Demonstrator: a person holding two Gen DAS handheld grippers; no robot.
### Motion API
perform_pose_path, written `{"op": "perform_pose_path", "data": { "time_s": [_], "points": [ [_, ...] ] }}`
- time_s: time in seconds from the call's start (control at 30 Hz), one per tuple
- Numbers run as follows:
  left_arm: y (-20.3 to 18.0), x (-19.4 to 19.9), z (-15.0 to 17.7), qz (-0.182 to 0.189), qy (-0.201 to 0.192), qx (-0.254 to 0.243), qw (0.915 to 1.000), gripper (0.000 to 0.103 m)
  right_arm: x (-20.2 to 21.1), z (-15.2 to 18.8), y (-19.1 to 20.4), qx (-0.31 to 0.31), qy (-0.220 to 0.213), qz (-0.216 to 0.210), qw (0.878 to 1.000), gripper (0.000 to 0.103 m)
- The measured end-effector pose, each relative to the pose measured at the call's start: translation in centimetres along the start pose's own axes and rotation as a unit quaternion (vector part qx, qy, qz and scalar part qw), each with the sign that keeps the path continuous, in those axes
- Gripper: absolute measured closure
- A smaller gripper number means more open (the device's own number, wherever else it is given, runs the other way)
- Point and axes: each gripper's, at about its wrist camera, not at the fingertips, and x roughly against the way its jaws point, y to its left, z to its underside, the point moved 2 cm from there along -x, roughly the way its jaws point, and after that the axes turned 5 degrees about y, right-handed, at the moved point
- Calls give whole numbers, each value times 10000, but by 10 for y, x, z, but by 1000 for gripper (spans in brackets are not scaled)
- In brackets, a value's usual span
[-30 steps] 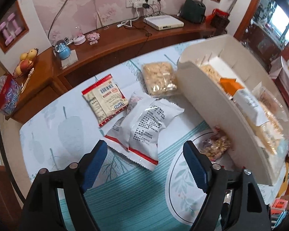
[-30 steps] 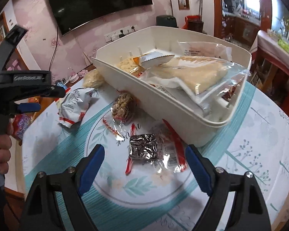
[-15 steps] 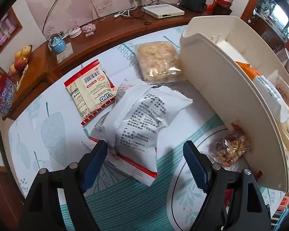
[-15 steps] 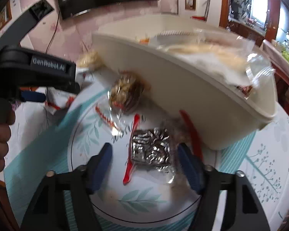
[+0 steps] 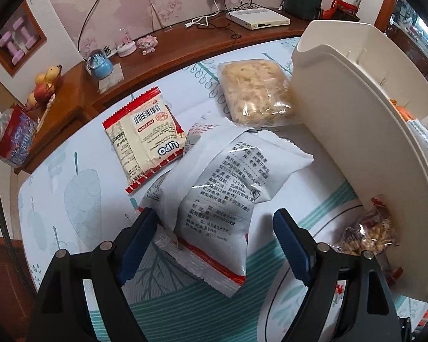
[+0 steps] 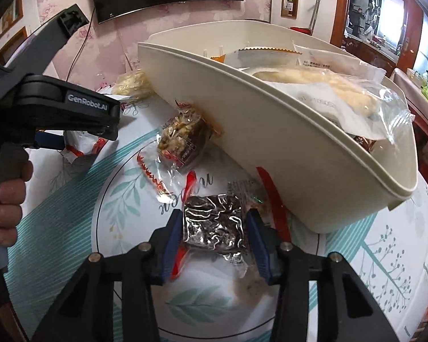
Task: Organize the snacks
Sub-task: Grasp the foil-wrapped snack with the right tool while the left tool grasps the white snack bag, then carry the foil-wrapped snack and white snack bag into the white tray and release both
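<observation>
— What do we look like from our own cameras?

— Our left gripper [image 5: 215, 229] and right gripper [image 6: 214, 228] match: matte black angular arms, round silver screws at the joints, ribbed blue pads [image 5: 289, 236] on the fingers.

— Any markings?

— White "GenRobot.AI" lettering on the left tool's black body, and our bare-skinned left hand [image 6: 5, 199] on its handle.
</observation>
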Motion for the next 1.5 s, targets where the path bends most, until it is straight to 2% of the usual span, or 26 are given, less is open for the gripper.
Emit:
{"op": "perform_pose_path", "data": {
  "time_s": [0.13,0.23,0.67,1.03,1.5],
  "points": [
    [-1,-3,2,-176,-74,78,9998,20,1,-1,1,32,30,-43,10000,60],
    [2,-3,2,-264,-122,176,9994,29,2,-2,2,72,53,-102,9999,61],
    [8,7,11,-188,-255,163,9994,48,3,-2,8,184,132,-334,9992,61],
    [7,18,27,-43,-51,299,9995,52,10,0,12,316,307,-620,9971,62],
    [17,38,62,203,385,1098,9930,54,41,-2,11,735,403,-1193,9893,62]
  ]
}}
